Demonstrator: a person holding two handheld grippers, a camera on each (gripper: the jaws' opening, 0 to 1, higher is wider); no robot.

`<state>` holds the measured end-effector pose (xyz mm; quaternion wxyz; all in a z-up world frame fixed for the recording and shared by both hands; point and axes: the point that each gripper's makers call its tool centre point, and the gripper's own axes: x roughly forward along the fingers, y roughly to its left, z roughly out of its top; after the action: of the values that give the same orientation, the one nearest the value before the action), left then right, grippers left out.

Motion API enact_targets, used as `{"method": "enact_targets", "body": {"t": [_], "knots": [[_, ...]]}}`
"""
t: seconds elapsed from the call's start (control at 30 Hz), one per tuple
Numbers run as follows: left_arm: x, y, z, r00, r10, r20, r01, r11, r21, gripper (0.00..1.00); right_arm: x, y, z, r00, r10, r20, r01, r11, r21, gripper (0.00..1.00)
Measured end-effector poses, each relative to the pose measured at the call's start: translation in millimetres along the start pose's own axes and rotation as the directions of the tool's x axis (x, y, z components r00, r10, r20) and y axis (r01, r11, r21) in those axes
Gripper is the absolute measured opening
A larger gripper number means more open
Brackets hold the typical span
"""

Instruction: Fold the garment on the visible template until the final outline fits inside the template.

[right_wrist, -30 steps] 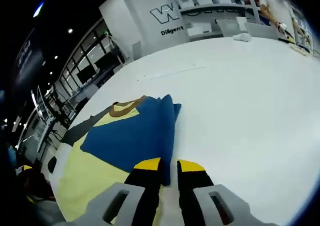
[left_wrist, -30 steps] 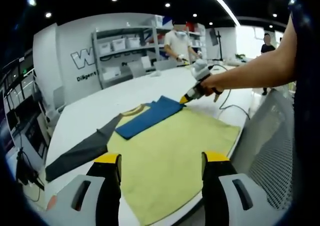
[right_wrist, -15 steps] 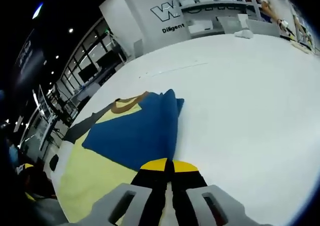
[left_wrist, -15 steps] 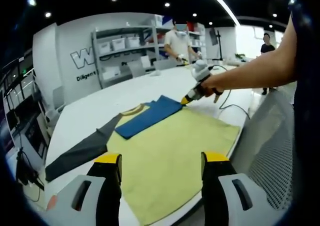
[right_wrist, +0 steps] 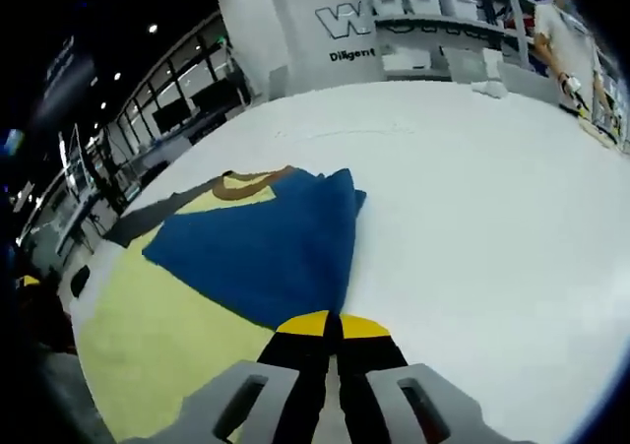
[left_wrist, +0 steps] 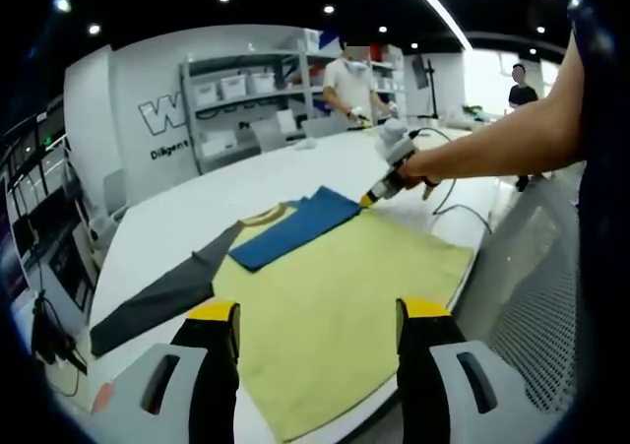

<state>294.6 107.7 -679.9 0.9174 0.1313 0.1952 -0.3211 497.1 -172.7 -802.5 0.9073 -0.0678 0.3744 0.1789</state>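
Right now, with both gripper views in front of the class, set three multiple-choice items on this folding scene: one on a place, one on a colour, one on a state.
1. Where does the blue sleeve lie?
A. Folded over the yellow body of the garment
B. Hanging off the table edge
C. On the shelves

2. What colour is the sleeve spread out flat on the white table?
A. Red
B. Dark grey
C. White

3. How does the right gripper stand?
A. Wide open above the table
B. Shut on the blue sleeve
C. Lying on its side

Answers: 1 A, the blue cloth rests across the yellow body near the collar. 2 B, the left gripper view shows it dark grey on the table. 3 B, its yellow-tipped jaws meet at the blue sleeve's corner.
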Motion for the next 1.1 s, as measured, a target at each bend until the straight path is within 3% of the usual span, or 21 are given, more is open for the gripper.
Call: {"method": "enact_targets", "body": {"t": [0.07,0.17,0.33,0.63,1.1], "knots": [[0,0.1,0.2,1.0,0.001,0.001,-0.001,1.0,-0.001,0.59,1,2,-0.4,1.0,-0.026,-0.017,0.024,0.994,-0.103,0.0],[0,0.6,0.8,1.0,0.004,0.005,-0.004,1.0,-0.002,0.59,1,3,-0.6,0.999,-0.039,-0.021,0.035,0.987,-0.158,0.0],[-1,0.4,1.2,1.0,0.004,0.006,-0.004,1.0,0.0,0.59,0,3,-1.1,0.997,-0.074,-0.033,0.057,0.934,-0.351,0.0],[-1,0.5,1.3,1.0,0.005,0.008,-0.005,1.0,-0.001,0.6,0,0,-0.7,0.997,-0.067,-0.025,0.057,0.956,-0.289,0.0],[-1,1.3,2.5,1.0,0.009,0.016,-0.009,1.0,-0.004,0.61,-1,-5,1.7,0.996,-0.084,-0.009,0.08,0.967,-0.242,0.07]]}}
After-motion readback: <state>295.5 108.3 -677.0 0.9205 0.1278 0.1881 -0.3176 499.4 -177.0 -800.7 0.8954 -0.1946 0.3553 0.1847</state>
